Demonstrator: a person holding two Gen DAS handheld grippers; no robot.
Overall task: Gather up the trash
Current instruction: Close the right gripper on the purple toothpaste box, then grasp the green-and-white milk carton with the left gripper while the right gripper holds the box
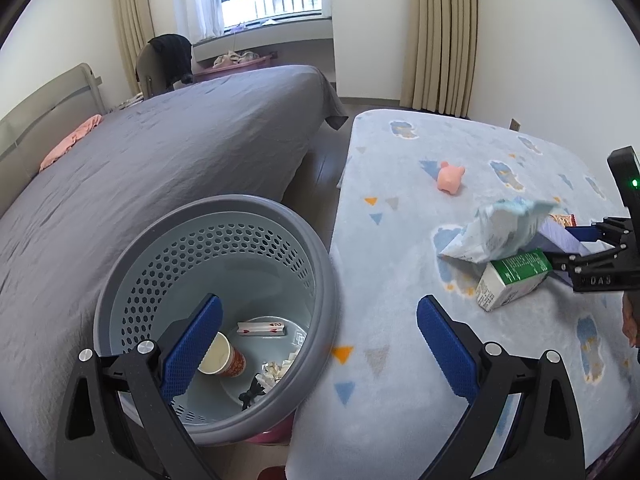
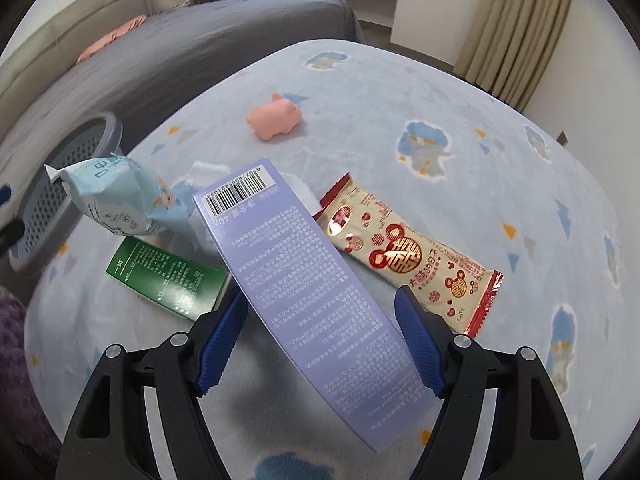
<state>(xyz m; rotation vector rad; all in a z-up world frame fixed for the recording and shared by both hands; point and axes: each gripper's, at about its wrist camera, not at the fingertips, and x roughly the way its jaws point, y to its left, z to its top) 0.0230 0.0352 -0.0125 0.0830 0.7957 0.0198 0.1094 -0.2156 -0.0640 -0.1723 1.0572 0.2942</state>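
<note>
My right claw [image 2: 316, 340] stands part open with the lilac box [image 2: 308, 292] lying slantwise between its blue fingers [image 2: 418, 344]; whether the pads press the box I cannot tell. The box runs from near my claw up and left toward its barcode end. Just left of it lies the green carton [image 2: 168, 278], and beyond that the pale blue wrapper [image 2: 116, 196], crumpled. To the right, the red and cream snack packet [image 2: 408, 256] lies flat on the blanket-covered bench [image 2: 480, 184]. Farther off sits a pink pig toy [image 2: 276, 118].

My left claw [image 1: 320, 340] is wide open and holds nothing, poised over the right rim of the grey bin [image 1: 216, 296], which stands left of the bench beside the bed [image 1: 160, 152]. A paper cup [image 1: 222, 356] lies in the bin.
</note>
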